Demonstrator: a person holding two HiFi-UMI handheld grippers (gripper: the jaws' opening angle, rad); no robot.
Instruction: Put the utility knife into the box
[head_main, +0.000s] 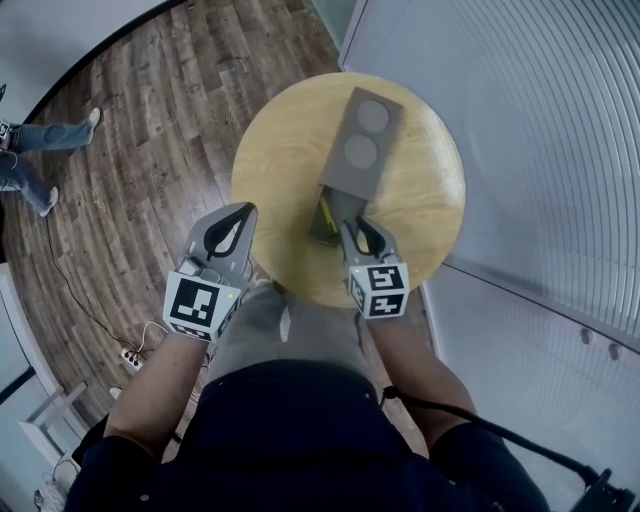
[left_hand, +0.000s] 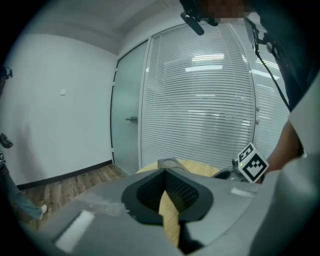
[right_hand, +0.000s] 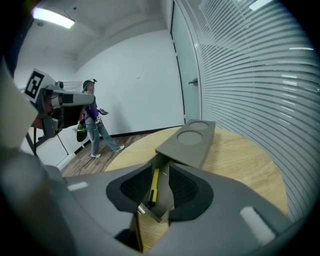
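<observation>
Lying lengthwise in the open tray (right_hand: 163, 196) of the grey box (right_hand: 192, 140), the yellow utility knife (right_hand: 153, 185) sits straight ahead of the right gripper (right_hand: 161, 167). Its long axis runs away from that gripper, in line with the box on the round table (head_main: 280, 150). That gripper's jaws are spread on either side of the tray's near end and pinch nothing, so the likely remaining move is a push straight along that axis to slide the tray in. The left gripper (head_main: 240, 215), jaws pressed together and empty, hangs at the table's left edge, well apart from the box, so the right hand is nearer.
</observation>
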